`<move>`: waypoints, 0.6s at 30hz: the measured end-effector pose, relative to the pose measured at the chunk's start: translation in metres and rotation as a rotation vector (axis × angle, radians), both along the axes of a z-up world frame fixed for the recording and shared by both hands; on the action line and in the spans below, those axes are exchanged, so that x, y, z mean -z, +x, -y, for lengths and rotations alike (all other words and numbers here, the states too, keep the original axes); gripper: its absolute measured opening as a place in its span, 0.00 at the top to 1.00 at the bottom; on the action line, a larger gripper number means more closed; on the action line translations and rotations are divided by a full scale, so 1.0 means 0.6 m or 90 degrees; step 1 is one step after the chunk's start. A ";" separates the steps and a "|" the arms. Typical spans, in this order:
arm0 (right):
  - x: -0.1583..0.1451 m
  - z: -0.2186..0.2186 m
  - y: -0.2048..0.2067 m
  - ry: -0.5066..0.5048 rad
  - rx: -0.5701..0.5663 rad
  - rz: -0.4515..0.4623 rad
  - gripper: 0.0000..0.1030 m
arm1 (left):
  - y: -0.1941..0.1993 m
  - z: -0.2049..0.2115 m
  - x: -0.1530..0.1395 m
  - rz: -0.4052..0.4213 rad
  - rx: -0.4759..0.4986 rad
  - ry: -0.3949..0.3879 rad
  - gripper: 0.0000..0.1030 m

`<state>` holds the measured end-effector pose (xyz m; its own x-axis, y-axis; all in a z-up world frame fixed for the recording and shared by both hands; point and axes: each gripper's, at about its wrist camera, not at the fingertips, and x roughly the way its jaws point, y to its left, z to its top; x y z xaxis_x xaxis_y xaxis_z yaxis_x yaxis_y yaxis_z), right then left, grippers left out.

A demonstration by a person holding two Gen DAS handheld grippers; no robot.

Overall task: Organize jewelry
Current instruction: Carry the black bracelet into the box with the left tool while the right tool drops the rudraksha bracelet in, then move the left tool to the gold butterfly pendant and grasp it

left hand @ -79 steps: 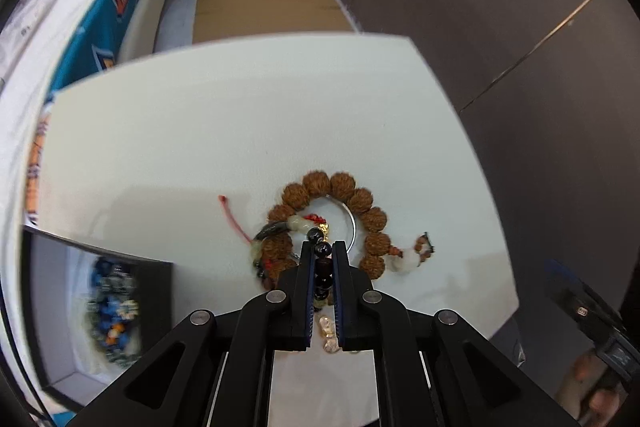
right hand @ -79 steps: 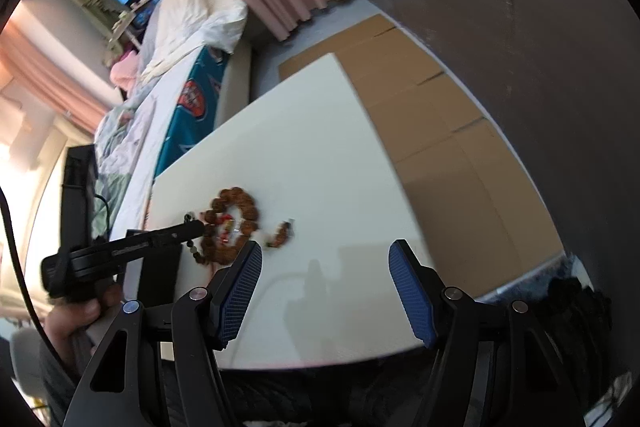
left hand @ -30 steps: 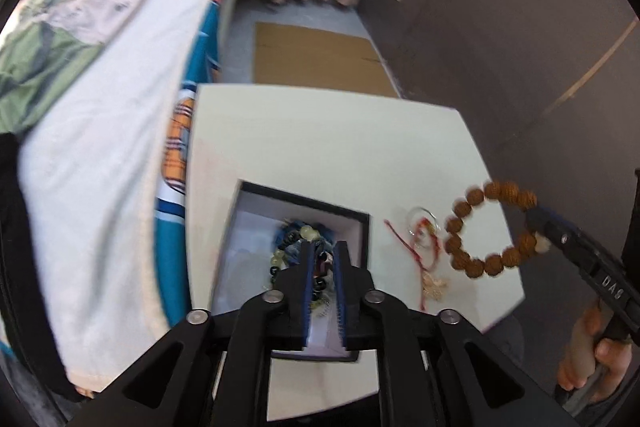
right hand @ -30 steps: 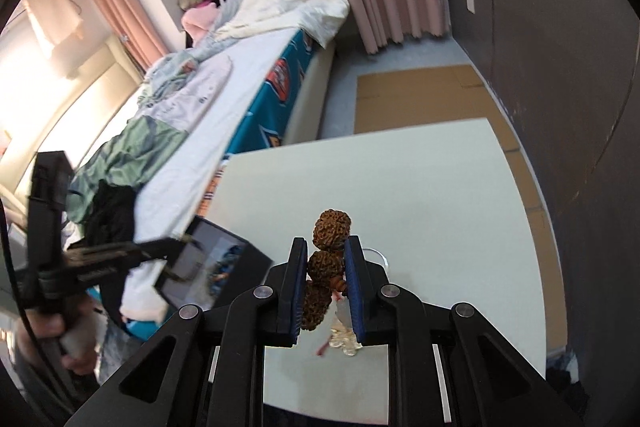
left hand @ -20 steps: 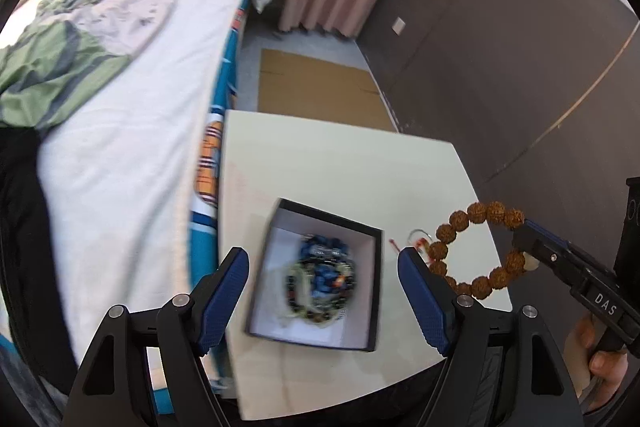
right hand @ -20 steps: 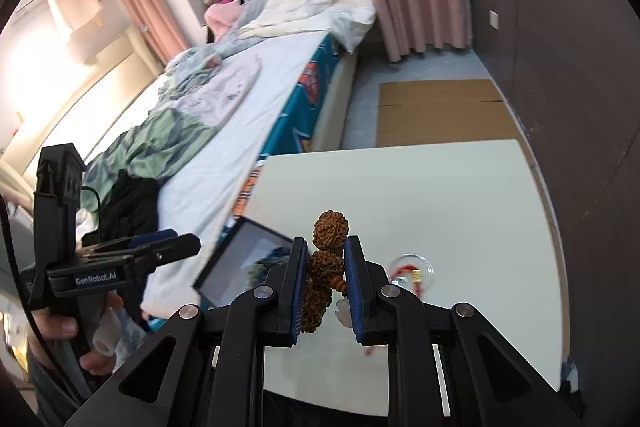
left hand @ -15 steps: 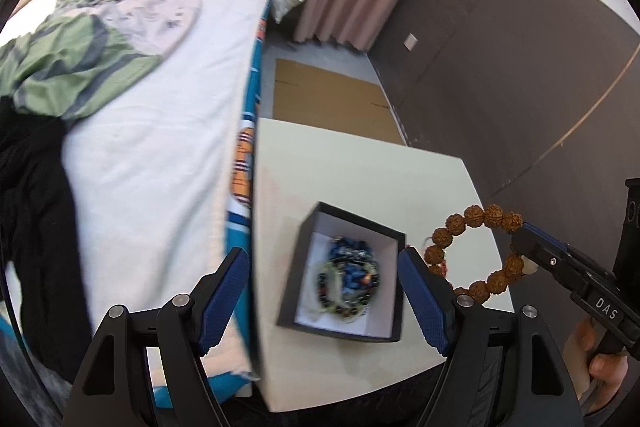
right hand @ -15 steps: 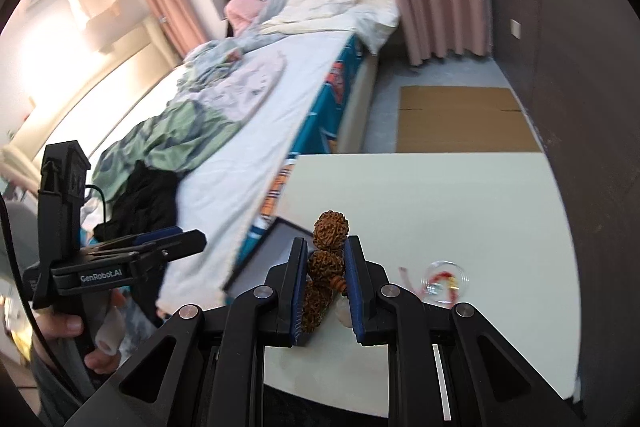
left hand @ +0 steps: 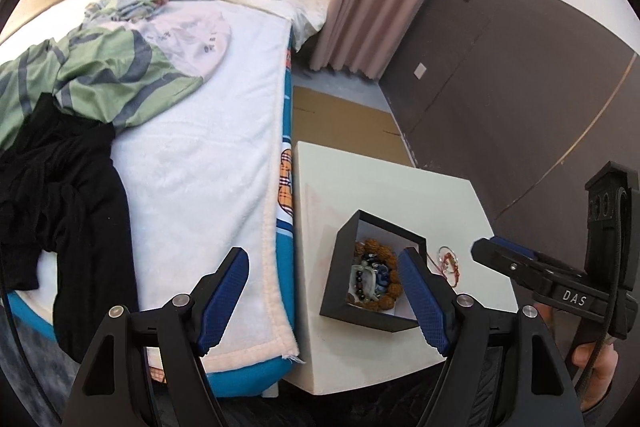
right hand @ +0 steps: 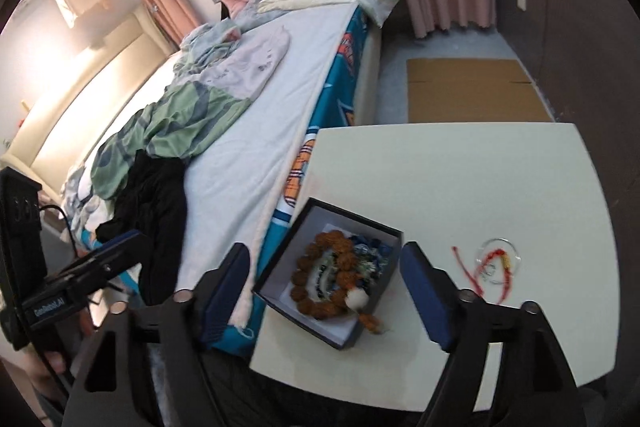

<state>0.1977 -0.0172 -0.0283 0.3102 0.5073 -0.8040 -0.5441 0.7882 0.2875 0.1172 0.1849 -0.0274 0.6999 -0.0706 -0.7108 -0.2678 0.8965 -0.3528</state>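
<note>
Holding nothing: left gripper [left hand: 324, 293] spread wide, hovering above the near edge of the worktop [left hand: 380, 187]. Likewise gaping and empty, right gripper [right hand: 326, 285] hanging over the black box [right hand: 296, 231]. Lying inside that box, brown bead bracelet [right hand: 320, 277] ringed around the blue and pale beads [right hand: 370, 247], its tassel end draping over the near wall. Resting just beside the box on the worktop, red cord [right hand: 484, 267] and a thin ring [right hand: 498, 261]. Bordering the worktop, bed [left hand: 208, 131].

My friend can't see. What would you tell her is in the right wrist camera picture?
A black box on a white table holds a brown bead bracelet and blue beads. A red string bracelet lies on the table beside it. The open right gripper hovers above, next to a bed.
</note>
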 end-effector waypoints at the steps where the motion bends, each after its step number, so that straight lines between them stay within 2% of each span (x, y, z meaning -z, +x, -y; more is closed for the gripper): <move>1: -0.002 0.010 -0.004 -0.004 0.006 0.000 0.18 | 0.000 0.003 -0.001 0.000 0.002 0.006 0.25; 4: -0.013 0.040 -0.013 0.009 0.026 0.018 0.00 | 0.000 0.020 -0.008 0.008 0.014 0.020 0.25; 13: -0.036 0.157 -0.040 0.074 0.111 0.094 0.00 | 0.013 0.084 -0.026 0.020 0.072 0.017 0.25; 18: -0.024 0.195 -0.044 0.055 0.122 0.071 0.00 | 0.024 0.134 -0.031 0.016 0.109 0.038 0.25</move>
